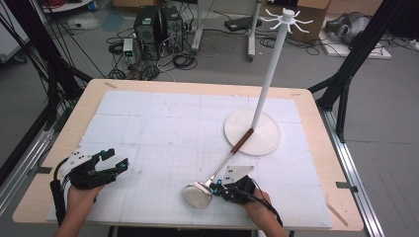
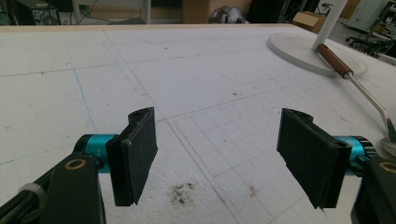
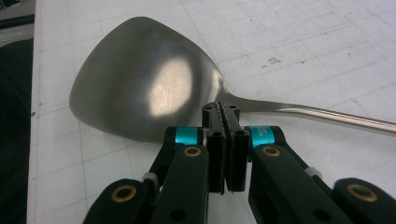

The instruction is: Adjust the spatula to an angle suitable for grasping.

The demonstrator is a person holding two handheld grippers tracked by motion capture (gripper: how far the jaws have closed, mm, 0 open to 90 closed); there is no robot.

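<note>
A metal spatula (image 1: 197, 194) lies flat on the white table mat, blade near the front edge. Its brown wooden handle (image 1: 242, 140) rests on the round white base (image 1: 262, 140) of a tall hook stand. My right gripper (image 1: 216, 187) is shut, jaws pressed together, with its tips at the neck where blade meets shank. In the right gripper view the shut gripper (image 3: 222, 109) points at the spatula (image 3: 140, 79), and nothing shows between the pads. My left gripper (image 1: 114, 158) stands open over bare mat at front left. In the left gripper view that gripper (image 2: 217, 154) is empty, with the handle (image 2: 334, 60) far off.
The stand's white pole (image 1: 269, 74) rises from the base at the table's right, with hook arms on top. The white gridded mat (image 1: 173, 128) covers most of the wooden table. Computer boxes, cables and black frame legs stand on the floor beyond.
</note>
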